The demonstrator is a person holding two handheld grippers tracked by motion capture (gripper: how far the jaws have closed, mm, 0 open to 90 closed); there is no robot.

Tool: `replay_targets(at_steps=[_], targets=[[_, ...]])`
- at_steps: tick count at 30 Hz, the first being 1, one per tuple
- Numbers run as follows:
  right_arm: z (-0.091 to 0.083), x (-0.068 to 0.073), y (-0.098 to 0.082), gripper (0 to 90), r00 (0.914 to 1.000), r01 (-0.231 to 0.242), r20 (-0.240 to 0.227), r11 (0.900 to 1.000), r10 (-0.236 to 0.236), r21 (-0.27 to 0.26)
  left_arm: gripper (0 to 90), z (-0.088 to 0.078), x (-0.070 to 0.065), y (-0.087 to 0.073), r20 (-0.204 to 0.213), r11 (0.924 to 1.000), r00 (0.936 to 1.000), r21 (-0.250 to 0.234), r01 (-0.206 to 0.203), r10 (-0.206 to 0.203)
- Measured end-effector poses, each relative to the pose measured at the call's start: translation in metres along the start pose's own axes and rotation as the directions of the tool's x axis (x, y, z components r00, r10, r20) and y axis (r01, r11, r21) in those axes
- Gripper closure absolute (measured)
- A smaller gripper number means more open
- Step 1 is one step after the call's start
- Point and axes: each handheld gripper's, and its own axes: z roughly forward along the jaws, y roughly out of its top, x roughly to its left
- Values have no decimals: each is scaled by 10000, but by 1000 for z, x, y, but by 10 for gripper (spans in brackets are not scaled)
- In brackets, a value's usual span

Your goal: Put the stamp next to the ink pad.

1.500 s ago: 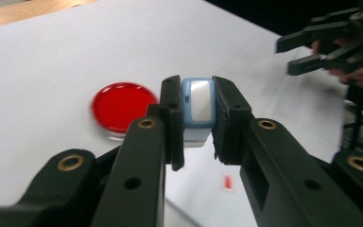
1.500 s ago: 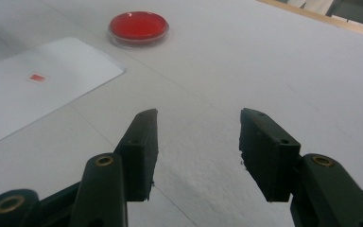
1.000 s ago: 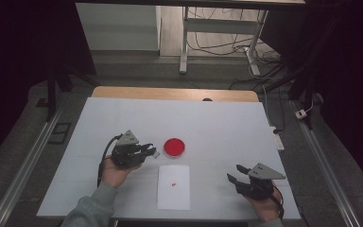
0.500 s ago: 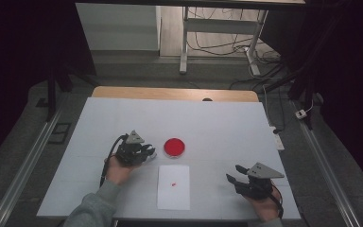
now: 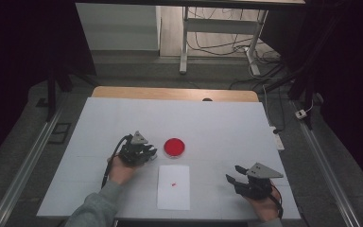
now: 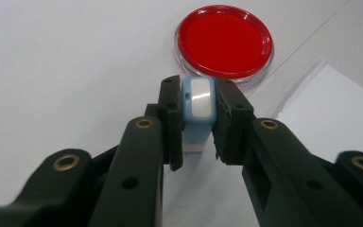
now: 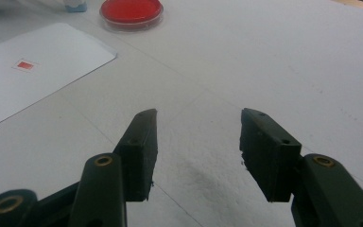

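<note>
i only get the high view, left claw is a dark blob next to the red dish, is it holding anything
Observer: Yes. In the left gripper view the left claw is shut on a small light-blue object with a white face.
Operator: is it touching the dish
Observer: It looks apart. The red dish lies just beyond the jaw tips.
Operator: what's that speck on the paper
Observer: In the right gripper view it is a small red square on the white sheet.
Operator: right claw open?
Observer: Yes, the right claw stands wide open over the bare table, with nothing between its jaws.
</note>
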Motion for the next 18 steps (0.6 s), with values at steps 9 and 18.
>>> replay_targets(at_steps=[9, 18], targets=[[0, 0, 0, 466, 10000, 20, 11, 10000, -20, -3, 458, -8, 0, 0, 11, 9985, 9999, -526, 129, -128], [-2, -2, 0, 464, 10000, 46, -30, 9999, -47, -140, 296, -36, -9, -13, 616, 9930, 9981, -1184, 37, 36]])
